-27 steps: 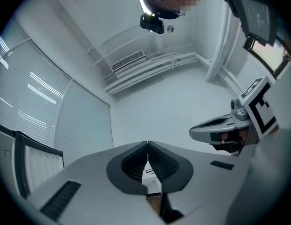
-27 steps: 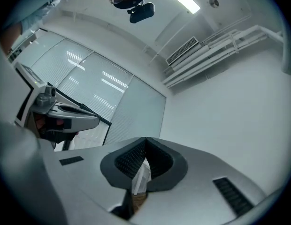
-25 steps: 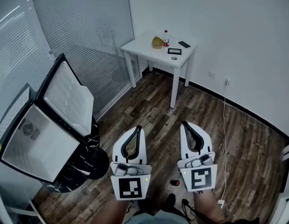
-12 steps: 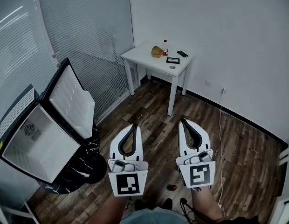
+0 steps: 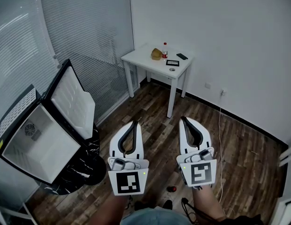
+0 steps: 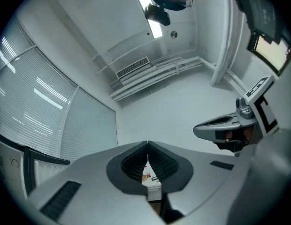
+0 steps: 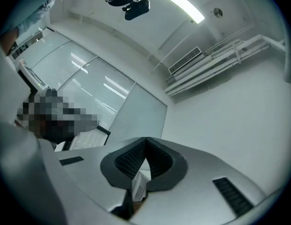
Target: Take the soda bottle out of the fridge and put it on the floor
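Soda bottle was nowhere to be seen inside the fridge (image 5: 44, 146), whose door (image 5: 70, 100) was swung open and whose white interior looked bare as far as it was shown. A bottle with a red label (image 5: 164, 50) was stood on the white table (image 5: 141, 55) by the far wall, well apart from the fridge. A small red thing (image 5: 172, 189) was seen on the floor (image 5: 239, 139) near the person's feet, too small to be identified. Whether the task was finished or not begun could therefore not be judged with confidence.

The left gripper (image 5: 134, 123) and the right gripper (image 5: 184, 119) were held side by side, low before the body, pointed toward the table and away from the fridge. Both pairs of jaws were pressed together at the tips, and nothing was gripped between them.
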Demonstrator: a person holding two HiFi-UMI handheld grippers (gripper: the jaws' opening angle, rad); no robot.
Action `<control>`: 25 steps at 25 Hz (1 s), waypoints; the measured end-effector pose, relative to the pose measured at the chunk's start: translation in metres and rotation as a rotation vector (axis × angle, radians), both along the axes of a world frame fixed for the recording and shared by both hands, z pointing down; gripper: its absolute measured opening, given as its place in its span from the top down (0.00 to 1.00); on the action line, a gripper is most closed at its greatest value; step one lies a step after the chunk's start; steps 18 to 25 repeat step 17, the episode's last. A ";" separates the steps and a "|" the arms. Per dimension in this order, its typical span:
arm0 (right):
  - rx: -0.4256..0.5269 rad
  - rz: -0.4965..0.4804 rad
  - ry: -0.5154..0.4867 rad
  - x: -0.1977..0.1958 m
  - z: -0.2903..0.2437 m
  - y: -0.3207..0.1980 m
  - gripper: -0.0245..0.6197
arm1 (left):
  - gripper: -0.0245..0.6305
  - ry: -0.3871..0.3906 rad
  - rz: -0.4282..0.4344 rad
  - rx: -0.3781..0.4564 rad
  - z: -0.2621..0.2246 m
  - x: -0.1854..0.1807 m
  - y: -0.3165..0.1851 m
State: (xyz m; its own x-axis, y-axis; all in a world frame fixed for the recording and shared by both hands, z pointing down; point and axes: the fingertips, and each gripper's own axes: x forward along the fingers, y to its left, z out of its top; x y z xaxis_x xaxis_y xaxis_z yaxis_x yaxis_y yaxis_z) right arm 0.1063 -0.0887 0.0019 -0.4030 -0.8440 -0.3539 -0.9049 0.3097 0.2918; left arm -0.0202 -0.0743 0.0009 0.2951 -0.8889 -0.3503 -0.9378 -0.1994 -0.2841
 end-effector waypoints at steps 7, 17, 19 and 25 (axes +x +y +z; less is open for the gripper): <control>0.006 -0.002 0.002 -0.001 -0.002 0.001 0.94 | 0.94 0.017 0.002 -0.003 -0.002 0.001 0.001; 0.015 -0.004 -0.009 0.000 -0.002 0.003 0.94 | 0.94 0.002 -0.001 -0.002 0.000 0.003 0.003; 0.015 -0.004 -0.009 0.000 -0.002 0.003 0.94 | 0.94 0.002 -0.001 -0.002 0.000 0.003 0.003; 0.015 -0.004 -0.009 0.000 -0.002 0.003 0.94 | 0.94 0.002 -0.001 -0.002 0.000 0.003 0.003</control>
